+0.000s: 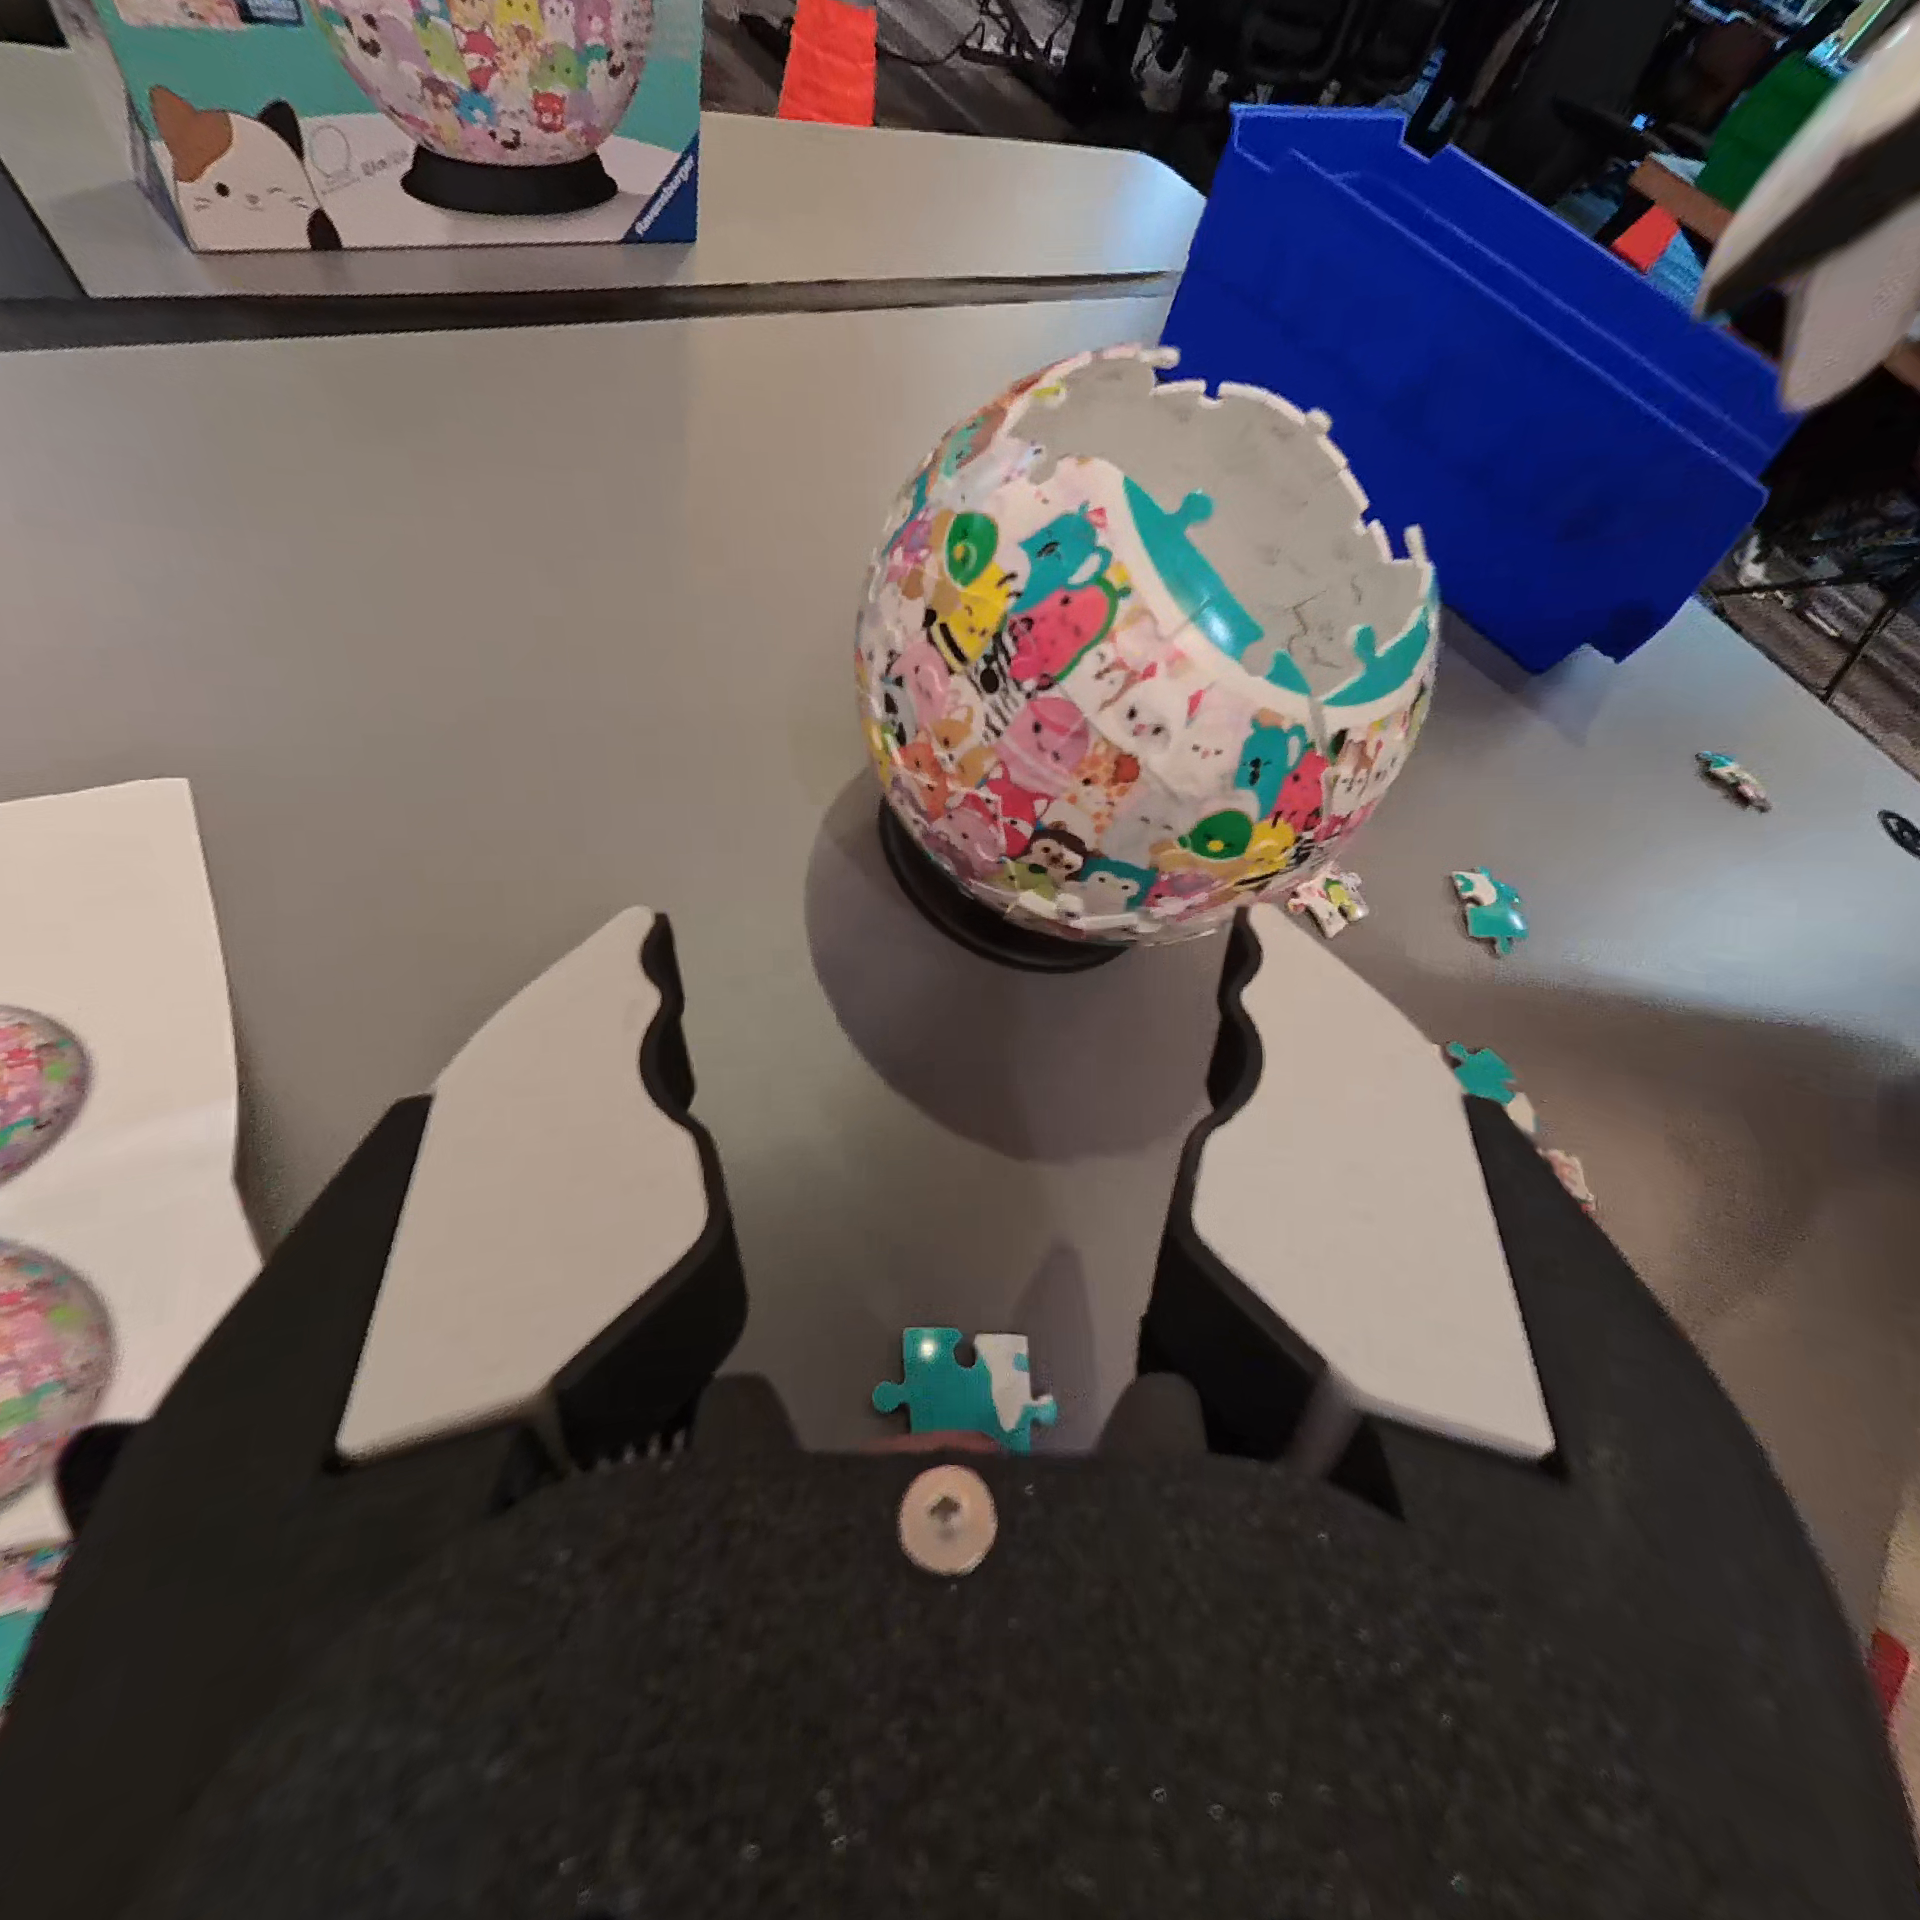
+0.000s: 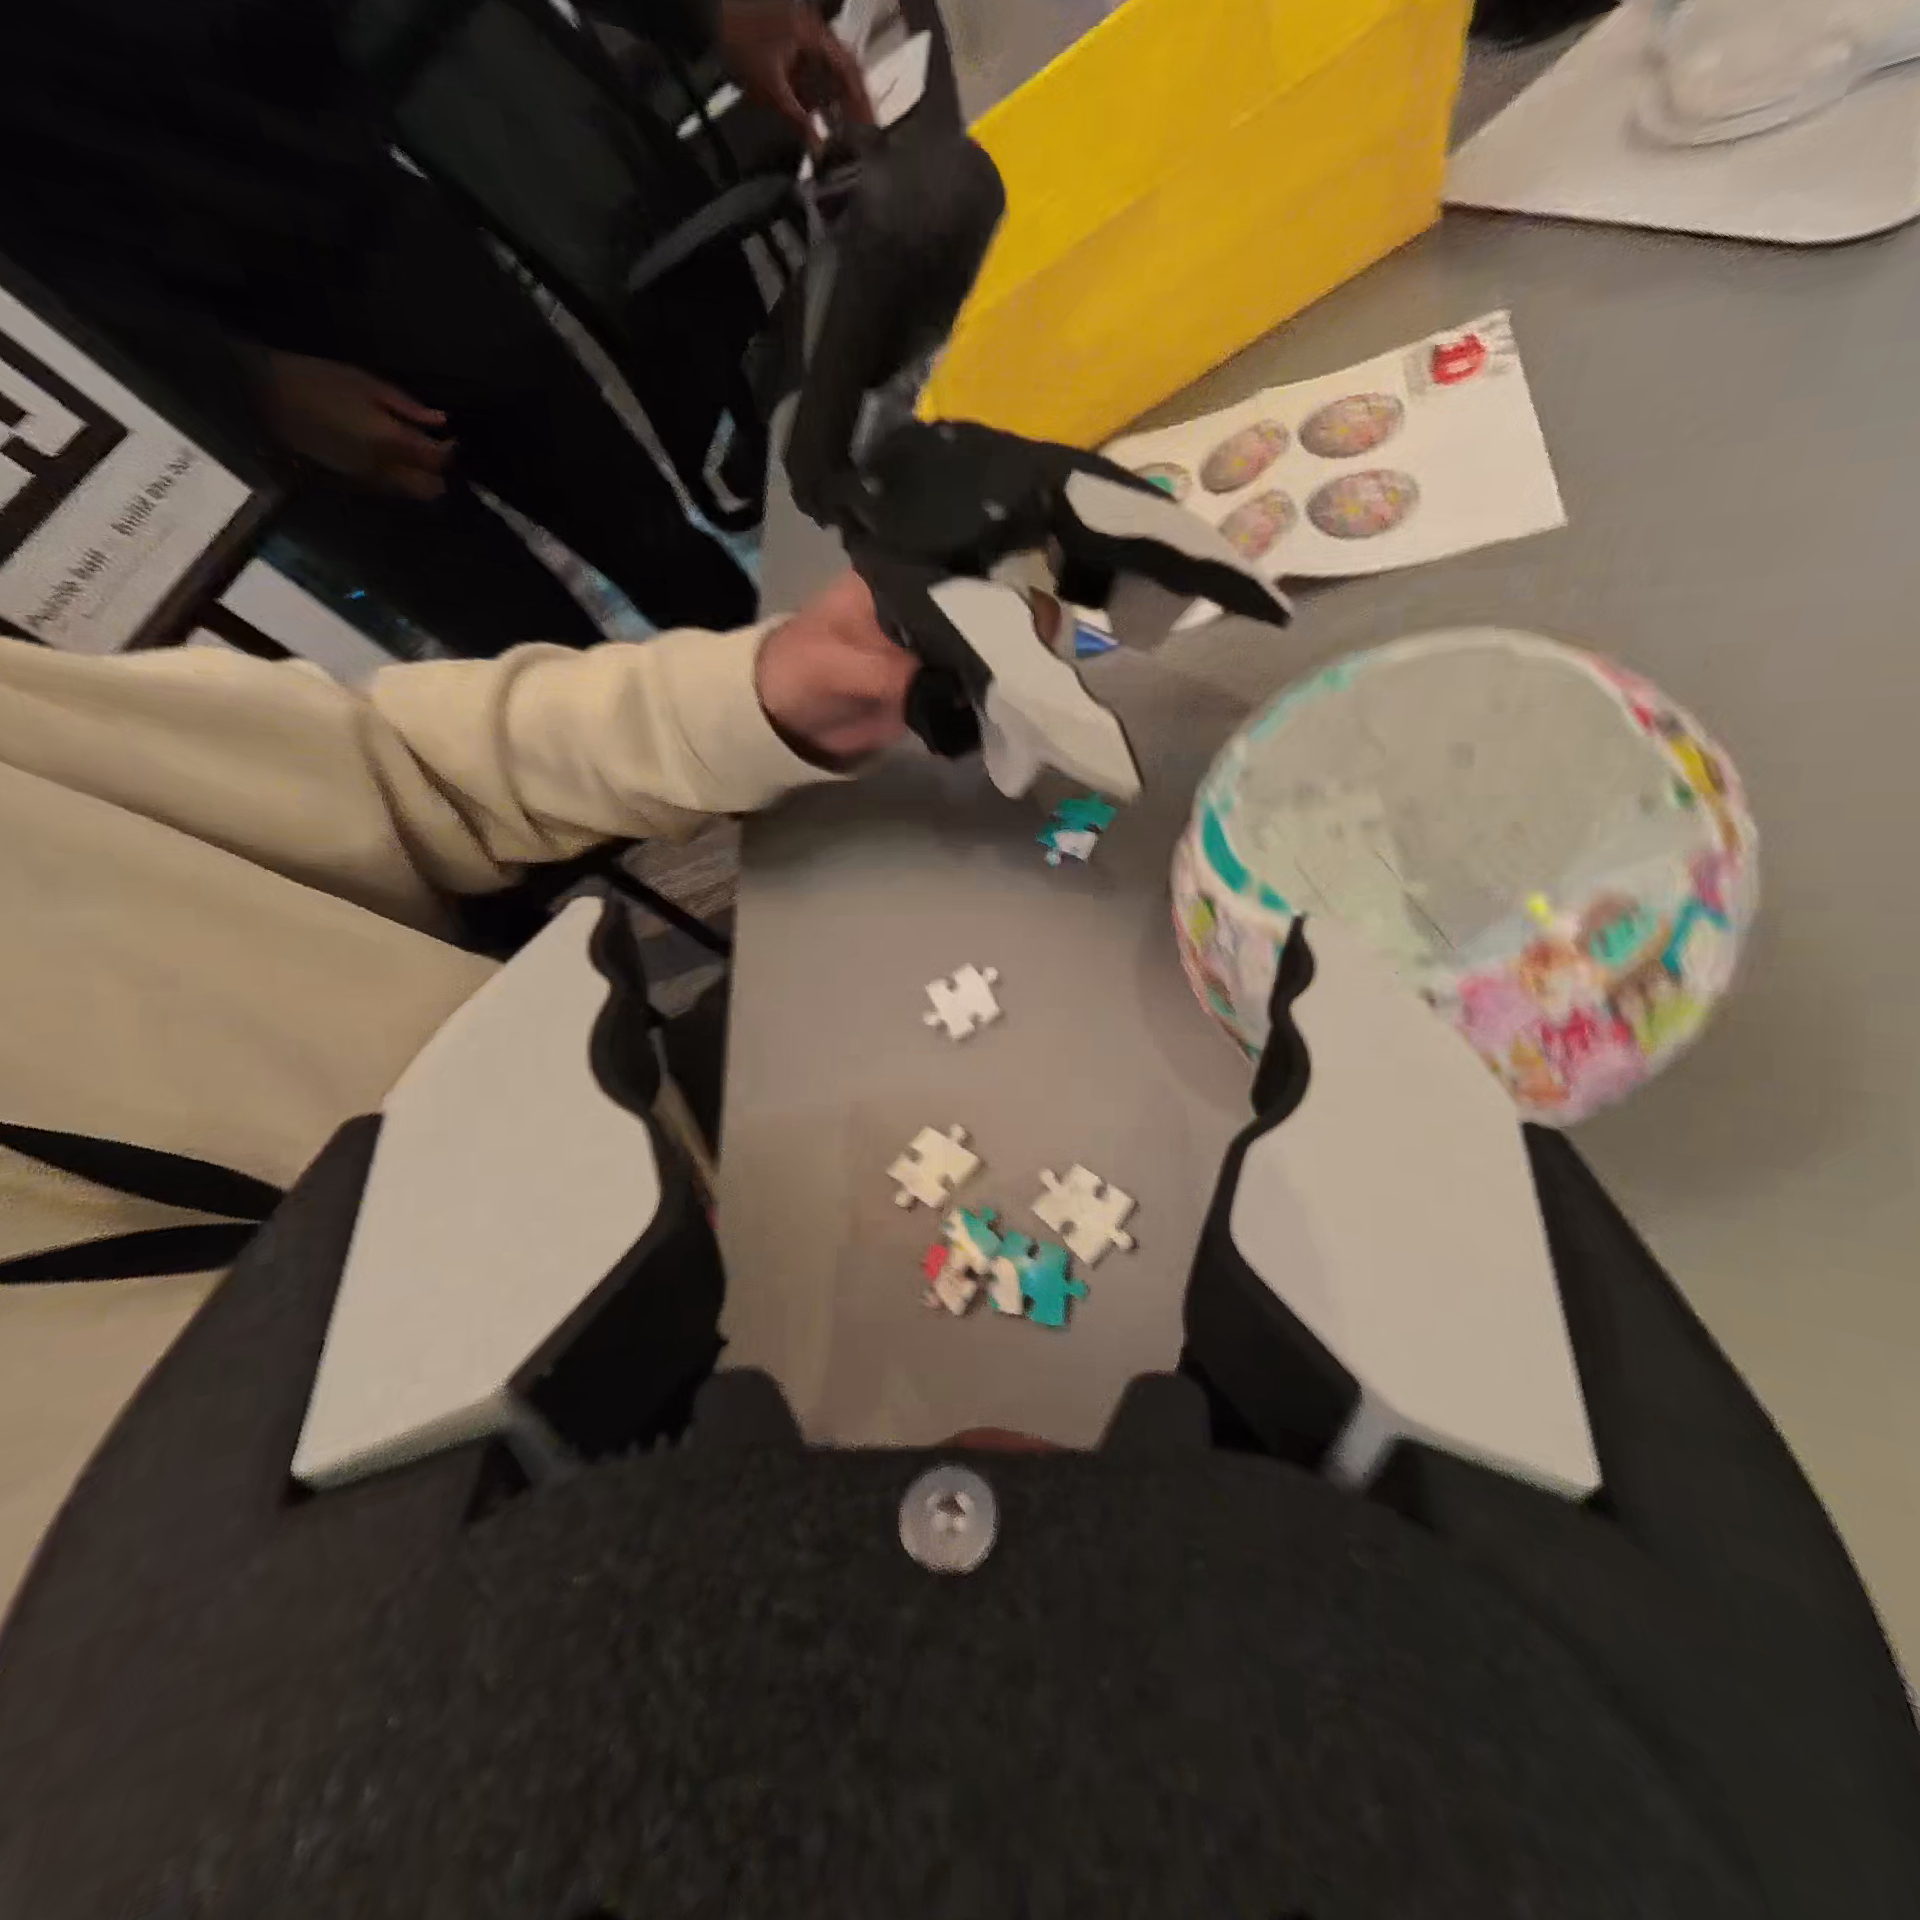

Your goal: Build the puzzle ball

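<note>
Fingers (image 1: 644, 1049) of the left gripper (image 1: 951, 940) stand spread wide and hold nothing, white-faced with wavy black inner edges; the right gripper (image 2: 951, 940) is likewise wide apart and empty above the smooth grey tabletop (image 1: 468, 582). Between the left pair and a little ahead sits the puzzle ball (image 1: 1143, 665), a glossy curved shell of interlocked pieces printed with bright cartoon animals, resting on a round black stand (image 1: 935, 894). Its unfinished opening, with a jagged toothed rim, tilts up and to the right, showing the pale grey inside. Behind it to the right stands a blue plastic bin (image 1: 1475, 416), and far left the printed cardboard puzzle box (image 1: 416, 125). A white instruction sheet (image 1: 104, 987) lies at the left edge, with bare tabletop between it and the ball. Loose pieces lie scattered right of the stand; one teal-and-white piece (image 1: 966, 1387) lies just under the left gripper's base. Under the right gripper, several pale face-down pieces (image 2: 961, 1000) lie apart, with a small coloured cluster (image 2: 1003, 1273) beside them.
</note>
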